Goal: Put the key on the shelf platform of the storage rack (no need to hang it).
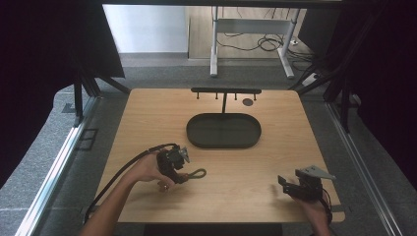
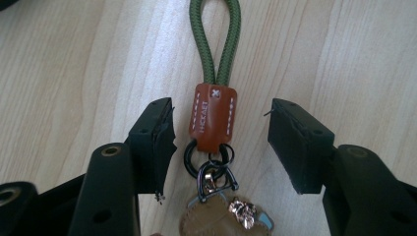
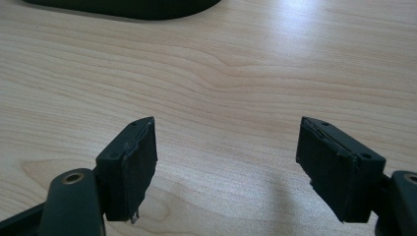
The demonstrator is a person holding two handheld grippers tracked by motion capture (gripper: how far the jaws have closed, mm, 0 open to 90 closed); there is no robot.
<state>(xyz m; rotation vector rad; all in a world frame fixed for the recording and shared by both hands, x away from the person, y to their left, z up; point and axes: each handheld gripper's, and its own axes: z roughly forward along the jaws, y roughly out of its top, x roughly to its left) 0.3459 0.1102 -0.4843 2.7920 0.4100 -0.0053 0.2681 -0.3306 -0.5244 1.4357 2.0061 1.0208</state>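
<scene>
A keychain lies flat on the wooden table (image 1: 236, 172): a green cord loop (image 2: 215, 39), a brown leather tab (image 2: 213, 116), black rings and a tan charm (image 2: 216, 219). My left gripper (image 2: 219, 132) is open, its jaws standing on either side of the leather tab without touching it. In the high view the left gripper (image 1: 173, 162) sits at the table's front left, with the green cord loop (image 1: 197, 173) reaching out to its right. My right gripper (image 3: 226, 167) is open over bare wood; it shows as the right gripper (image 1: 304, 186) at the front right.
A dark oval tray (image 1: 223, 131) rests at the table's middle, its edge (image 3: 123, 7) at the top of the right gripper view. Behind it stands a black T-shaped rack with pegs (image 1: 225, 91). A small dark disc (image 1: 248, 102) lies near the far edge.
</scene>
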